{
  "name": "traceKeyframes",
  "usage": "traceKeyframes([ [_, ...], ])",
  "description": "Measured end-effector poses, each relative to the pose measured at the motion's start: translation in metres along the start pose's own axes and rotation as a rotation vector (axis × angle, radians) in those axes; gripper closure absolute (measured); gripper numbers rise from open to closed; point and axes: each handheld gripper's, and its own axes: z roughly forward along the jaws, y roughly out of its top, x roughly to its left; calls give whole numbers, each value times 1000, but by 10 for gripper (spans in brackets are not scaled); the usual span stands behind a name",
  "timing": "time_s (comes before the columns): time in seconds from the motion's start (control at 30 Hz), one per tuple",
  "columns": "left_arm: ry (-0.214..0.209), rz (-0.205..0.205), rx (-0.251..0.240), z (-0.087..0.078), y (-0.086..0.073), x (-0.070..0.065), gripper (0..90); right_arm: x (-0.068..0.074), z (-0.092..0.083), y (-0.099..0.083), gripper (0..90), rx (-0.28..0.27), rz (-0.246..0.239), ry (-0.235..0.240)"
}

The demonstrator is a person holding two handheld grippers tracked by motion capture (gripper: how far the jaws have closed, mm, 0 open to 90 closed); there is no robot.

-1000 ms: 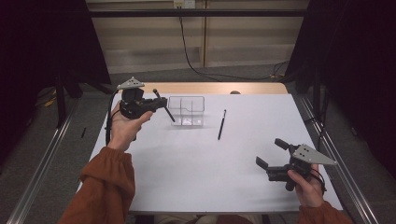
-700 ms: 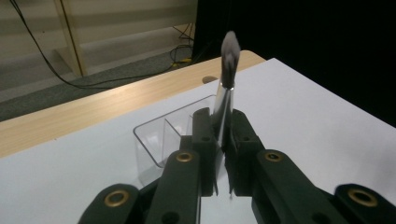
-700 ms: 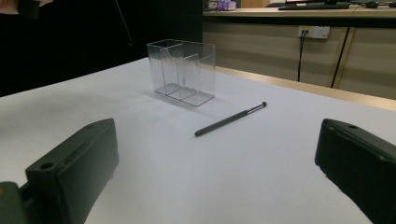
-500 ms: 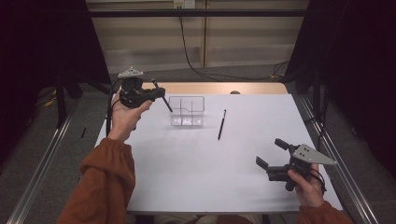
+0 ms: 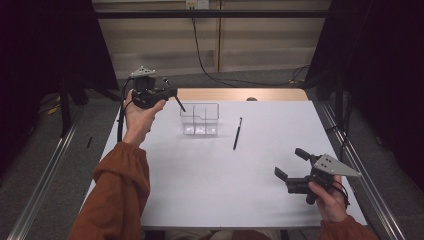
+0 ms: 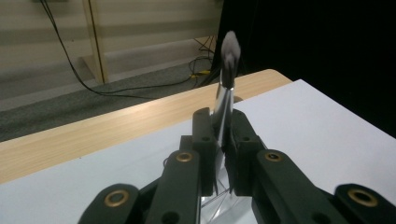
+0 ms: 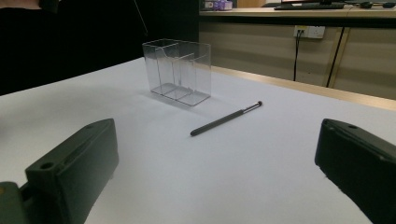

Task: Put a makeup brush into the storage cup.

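Nearest the person, the right gripper (image 5: 289,167) rests low over the white table (image 5: 210,185) at its near right corner. Its jaws stand wide apart with nothing between them, and in the right gripper view they frame the bare sheet.

Farther out, past the middle of the table, one dark pen (image 5: 237,133) lies flat on the sheet, apart from everything else. Just to its left stands one clear plastic organizer (image 5: 200,119), upright and split into compartments; in the right gripper view (image 7: 179,71) it sits beyond the pen (image 7: 226,118).

Farthest, the left gripper (image 5: 172,93) is held up in the air above the far left edge of the table, just left of the organizer. Its jaws are closed on a second pen (image 6: 226,95), pinched near its middle, with its rounded tip pointing away from the gripper. That makes two pens, one organizer, two grippers.
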Motion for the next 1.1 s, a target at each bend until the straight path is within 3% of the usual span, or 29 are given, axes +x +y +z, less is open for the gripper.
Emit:
traceKeyframes([
  [0.5,16,11,68,24,-10,3,838,1,0,0,0,4,-9,14],
  [1.1,14,14,115,35,-26,6,838,2,1,-1,0,12,-13,27],
])
